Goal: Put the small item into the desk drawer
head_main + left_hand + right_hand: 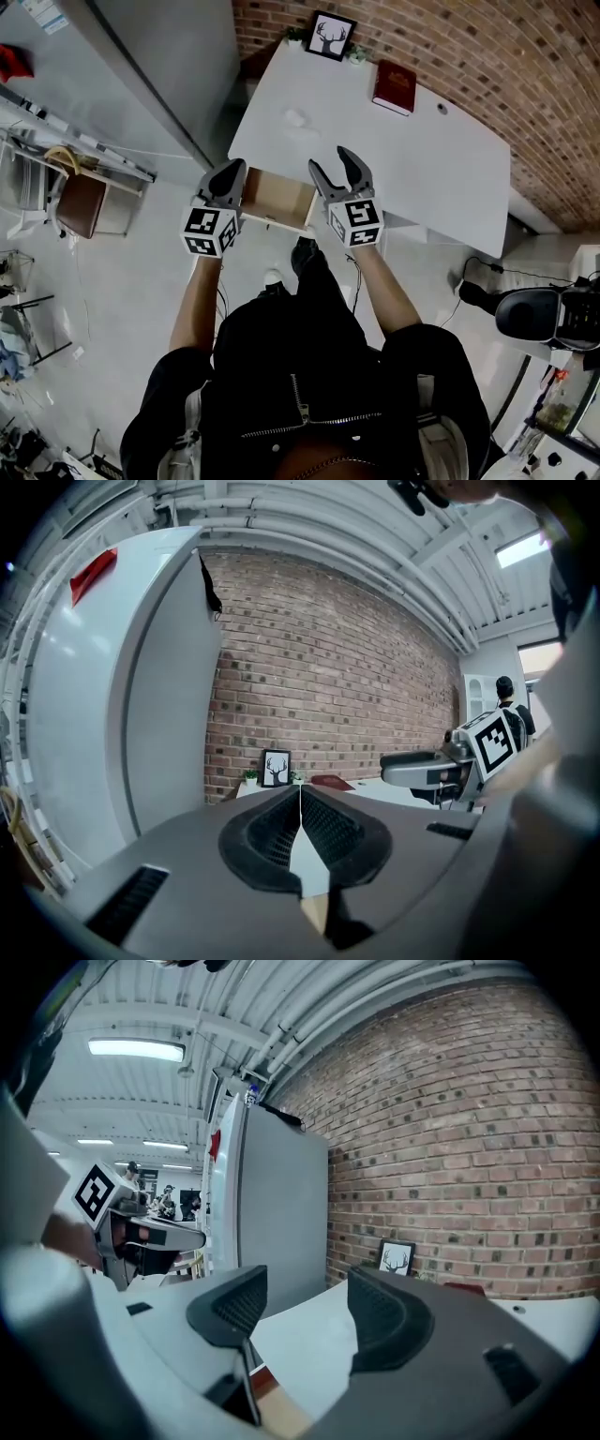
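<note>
Person in a dark jacket [309,375], standing at the front edge and holding both tools out. Counter [403,159]: white, broad and mostly bare; its back edge lies along a brick wall [422,37] and its near edge is over the drawer. Drawer [277,199]: pulled out below the near edge, with a pale wood floor and nothing showing inside, so a straight drop from above looks clear. Right gripper [330,161], just beside the drawer's right wall: jaws spread wide with nothing between them. Left gripper [230,171], just beside the drawer's left wall: jaws pressed together and empty. Red book [394,87], flat near the back edge and well apart from the working path. Framed deer picture [330,36], upright at the back corner. Small item [295,118]: a pale lump lying alone on the counter between the drawer and the picture, too small to identify. It is probably light and easily nudged across the smooth top, so the best hold is likely across its narrow width from above. There is free room all round it, and the route back to the drawer is short and crosses only the counter's near edge.
</note>
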### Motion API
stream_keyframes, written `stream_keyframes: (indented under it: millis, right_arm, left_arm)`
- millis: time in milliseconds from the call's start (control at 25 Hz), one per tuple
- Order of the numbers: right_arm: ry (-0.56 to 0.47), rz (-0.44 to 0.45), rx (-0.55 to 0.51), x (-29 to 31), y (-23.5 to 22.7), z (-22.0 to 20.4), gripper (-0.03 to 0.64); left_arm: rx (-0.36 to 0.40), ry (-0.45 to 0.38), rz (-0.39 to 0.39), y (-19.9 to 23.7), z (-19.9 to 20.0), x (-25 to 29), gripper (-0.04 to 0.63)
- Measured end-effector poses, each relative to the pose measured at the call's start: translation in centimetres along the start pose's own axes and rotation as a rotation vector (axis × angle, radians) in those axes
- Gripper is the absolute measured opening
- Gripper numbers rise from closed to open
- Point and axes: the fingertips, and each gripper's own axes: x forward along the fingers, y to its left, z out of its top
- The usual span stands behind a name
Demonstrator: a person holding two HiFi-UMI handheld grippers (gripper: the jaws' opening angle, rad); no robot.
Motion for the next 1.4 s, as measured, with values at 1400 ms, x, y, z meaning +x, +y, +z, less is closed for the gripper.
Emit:
stream_keyframes:
  millis: [1400]
  right_arm:
    - [0.673, 0.401, -0.490, 23.7, -6.4, -22.2, 0.314]
  left_arm:
    - [-0.160, 0.190, 0.347, 7.2, -6.1, 5.4, 0.021]
